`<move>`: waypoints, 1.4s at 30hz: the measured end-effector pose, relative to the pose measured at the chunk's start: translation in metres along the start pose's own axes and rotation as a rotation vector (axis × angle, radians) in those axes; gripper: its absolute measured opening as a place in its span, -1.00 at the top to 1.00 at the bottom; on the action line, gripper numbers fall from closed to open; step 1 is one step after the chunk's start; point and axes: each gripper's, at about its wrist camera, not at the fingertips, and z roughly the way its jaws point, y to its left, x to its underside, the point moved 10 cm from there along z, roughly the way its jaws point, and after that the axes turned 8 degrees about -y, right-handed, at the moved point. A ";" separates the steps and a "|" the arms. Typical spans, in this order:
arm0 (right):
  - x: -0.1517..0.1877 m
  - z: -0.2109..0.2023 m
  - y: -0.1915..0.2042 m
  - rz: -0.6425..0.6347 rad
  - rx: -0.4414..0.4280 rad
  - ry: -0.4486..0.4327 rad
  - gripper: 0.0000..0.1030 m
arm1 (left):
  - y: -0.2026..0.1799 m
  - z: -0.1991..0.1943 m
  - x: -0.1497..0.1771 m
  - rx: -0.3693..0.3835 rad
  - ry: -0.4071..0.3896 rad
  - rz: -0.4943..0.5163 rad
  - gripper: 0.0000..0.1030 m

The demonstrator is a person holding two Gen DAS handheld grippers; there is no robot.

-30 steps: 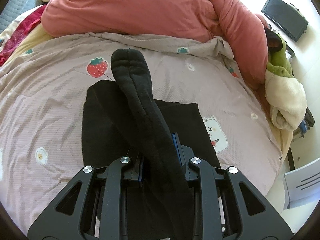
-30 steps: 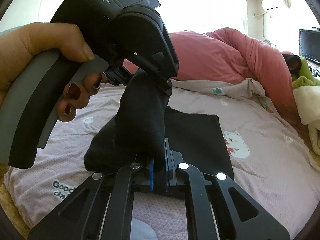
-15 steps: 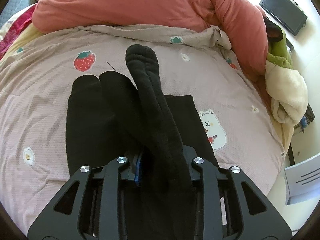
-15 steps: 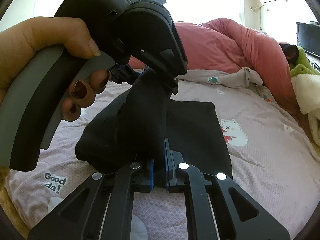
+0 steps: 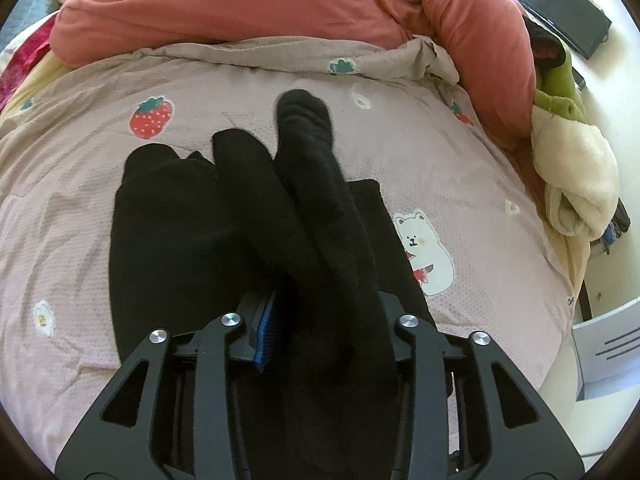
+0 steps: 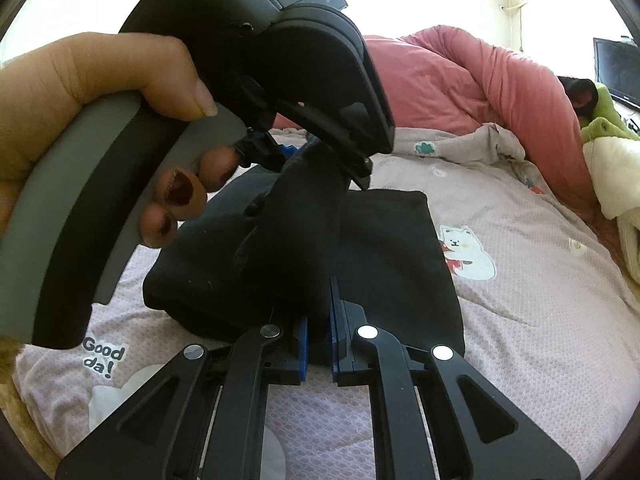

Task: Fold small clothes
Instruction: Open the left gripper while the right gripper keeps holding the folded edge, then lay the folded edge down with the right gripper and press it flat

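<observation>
Black socks on the bed

Centre frame, the right gripper (image 6: 318, 338) clamps a black sock (image 6: 296, 248); the left gripper (image 5: 324, 316), jaws just opening, loosely straddles it.

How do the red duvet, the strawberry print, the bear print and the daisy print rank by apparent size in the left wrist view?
1. red duvet, by far the largest
2. bear print
3. strawberry print
4. daisy print, smallest, though fisheye shrinking near the edge makes this last gap unsure.
</observation>
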 end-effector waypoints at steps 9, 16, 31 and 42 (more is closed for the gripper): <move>0.007 0.006 -0.017 0.095 -0.021 0.045 0.85 | -0.011 0.001 -0.002 0.143 -0.025 -0.037 -0.35; 0.016 0.007 -0.035 0.311 -0.107 0.109 0.66 | 0.032 -0.029 -0.004 0.128 -0.112 -0.138 -0.36; -0.014 0.059 -0.070 0.678 -0.360 0.268 -0.07 | 0.093 -0.046 0.052 0.007 -0.111 -0.134 -0.40; -0.018 0.099 -0.060 0.592 -0.322 0.367 0.04 | 0.091 -0.045 0.052 -0.020 -0.101 -0.104 -0.43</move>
